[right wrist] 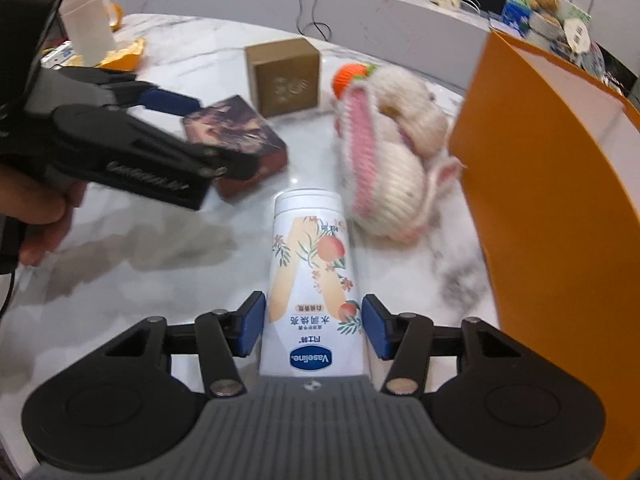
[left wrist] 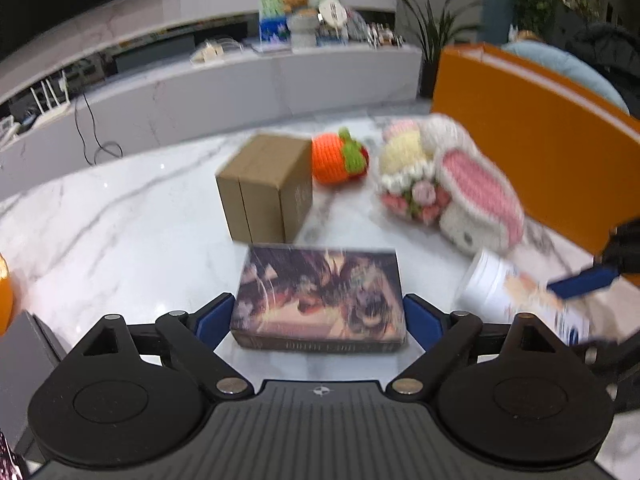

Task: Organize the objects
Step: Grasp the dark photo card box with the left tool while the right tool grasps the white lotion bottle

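Straddling the picture box [left wrist: 318, 300] with my wide left claw [left wrist: 318, 314] and the lotion bottle [right wrist: 310, 280] with my narrower right claw [right wrist: 314, 326], I am only starting; nothing looks sorted yet.

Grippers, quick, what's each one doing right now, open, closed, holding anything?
Left gripper: open wide around the dark printed box, not gripping.
Right gripper: open, straddling the Vaseline bottle, pads not pressing.

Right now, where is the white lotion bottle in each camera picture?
Left wrist view: the lotion bottle lies at the right edge, by the right gripper.
Right wrist view: the bottle is bottom centre, between the pads.
Shared landmark: the brown cardboard box.
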`<state>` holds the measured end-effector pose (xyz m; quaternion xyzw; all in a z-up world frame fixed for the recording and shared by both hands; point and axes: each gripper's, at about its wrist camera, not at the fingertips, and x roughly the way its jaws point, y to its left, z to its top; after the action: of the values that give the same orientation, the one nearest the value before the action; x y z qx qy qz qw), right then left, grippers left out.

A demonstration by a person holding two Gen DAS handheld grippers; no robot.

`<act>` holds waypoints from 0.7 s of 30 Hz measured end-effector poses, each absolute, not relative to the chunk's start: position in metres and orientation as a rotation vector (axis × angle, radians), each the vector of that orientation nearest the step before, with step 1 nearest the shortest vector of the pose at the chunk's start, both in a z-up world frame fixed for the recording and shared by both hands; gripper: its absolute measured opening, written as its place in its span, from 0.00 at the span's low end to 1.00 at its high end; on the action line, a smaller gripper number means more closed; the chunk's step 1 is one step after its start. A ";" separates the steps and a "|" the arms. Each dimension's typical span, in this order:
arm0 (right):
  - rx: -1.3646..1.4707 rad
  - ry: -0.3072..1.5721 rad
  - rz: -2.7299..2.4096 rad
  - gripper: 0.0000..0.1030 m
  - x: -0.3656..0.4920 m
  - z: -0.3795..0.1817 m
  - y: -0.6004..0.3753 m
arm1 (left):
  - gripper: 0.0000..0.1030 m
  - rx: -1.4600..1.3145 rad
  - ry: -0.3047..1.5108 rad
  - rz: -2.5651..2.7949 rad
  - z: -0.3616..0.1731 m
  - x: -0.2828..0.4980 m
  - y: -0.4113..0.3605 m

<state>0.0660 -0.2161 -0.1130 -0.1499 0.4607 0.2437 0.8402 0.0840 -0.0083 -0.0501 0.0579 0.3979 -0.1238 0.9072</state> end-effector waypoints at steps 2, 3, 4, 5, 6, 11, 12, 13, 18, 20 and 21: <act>-0.306 0.977 0.508 0.54 0.066 -0.114 -0.220 | 1.00 0.118 0.837 -0.266 -0.050 0.080 -0.008; -0.302 0.977 0.506 0.54 0.066 -0.114 -0.221 | 1.00 0.123 0.845 -0.271 -0.049 0.078 -0.009; -0.303 0.977 0.505 0.54 0.065 -0.114 -0.222 | 1.00 0.128 0.857 -0.273 -0.048 0.075 -0.010; -0.306 0.975 0.503 0.54 0.064 -0.114 -0.222 | 1.00 0.128 0.871 -0.273 -0.047 0.072 -0.010; -0.312 0.973 0.501 0.54 0.063 -0.114 -0.222 | 1.00 0.128 0.887 -0.272 -0.046 0.070 -0.011; -0.337 0.968 0.497 0.54 0.056 -0.112 -0.224 | 1.00 0.153 1.023 -0.277 -0.042 0.054 -0.022; -0.340 0.968 0.496 0.54 0.055 -0.112 -0.224 | 1.00 0.166 1.043 -0.299 -0.040 0.048 -0.025; -0.343 0.968 0.495 0.54 0.054 -0.112 -0.225 | 1.00 0.181 1.069 -0.331 -0.038 0.043 -0.027; -0.353 0.969 0.492 0.54 0.052 -0.112 -0.223 | 1.00 0.351 1.135 -0.501 -0.025 0.019 -0.035; -0.355 0.968 0.492 0.54 0.051 -0.112 -0.223 | 1.00 0.435 1.093 -0.537 -0.022 0.011 -0.037; -0.354 0.967 0.491 0.54 0.051 -0.112 -0.222 | 1.00 0.452 1.070 -0.550 -0.021 0.011 -0.036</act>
<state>0.0510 -0.2225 -0.1120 -0.1677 0.4577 0.2326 0.8416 0.0107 -0.0359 -0.0208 0.2107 0.4988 -0.2565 0.8006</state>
